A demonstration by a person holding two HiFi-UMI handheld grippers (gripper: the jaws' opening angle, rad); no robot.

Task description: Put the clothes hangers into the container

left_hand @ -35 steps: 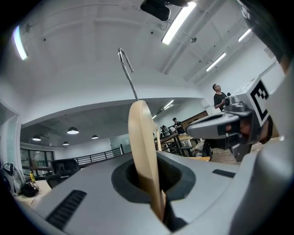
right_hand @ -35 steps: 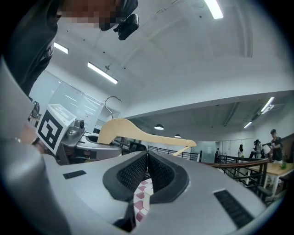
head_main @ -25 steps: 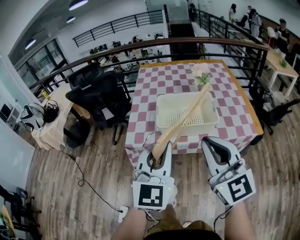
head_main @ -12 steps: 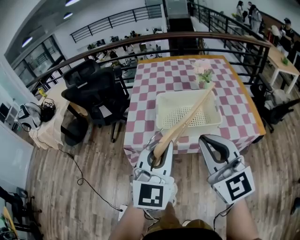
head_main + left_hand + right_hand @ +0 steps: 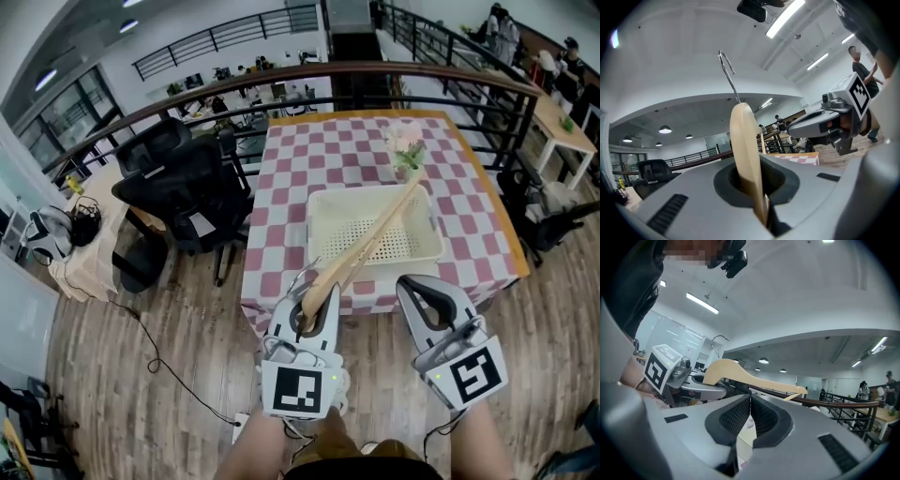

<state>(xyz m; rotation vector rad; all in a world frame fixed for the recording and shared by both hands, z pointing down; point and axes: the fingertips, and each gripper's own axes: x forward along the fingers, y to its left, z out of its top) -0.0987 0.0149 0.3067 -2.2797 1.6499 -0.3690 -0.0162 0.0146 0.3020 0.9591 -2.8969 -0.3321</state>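
Note:
My left gripper is shut on one end of a pale wooden clothes hanger, which slants up and to the right over the white perforated basket. In the left gripper view the hanger stands clamped between the jaws with its metal hook pointing up. My right gripper hangs to the right of it, just before the table's front edge, jaws shut with nothing between them. In the right gripper view the hanger and the left gripper show beyond the closed jaws.
The basket sits on a table with a pink and white checked cloth, with a small vase of pale flowers behind the basket. Black office chairs stand left of the table. A dark railing runs behind it. Cables lie on the wooden floor.
The view has shifted slightly, so the table and basket lie a little closer. Both grippers keep their hold and their places relative to each other.

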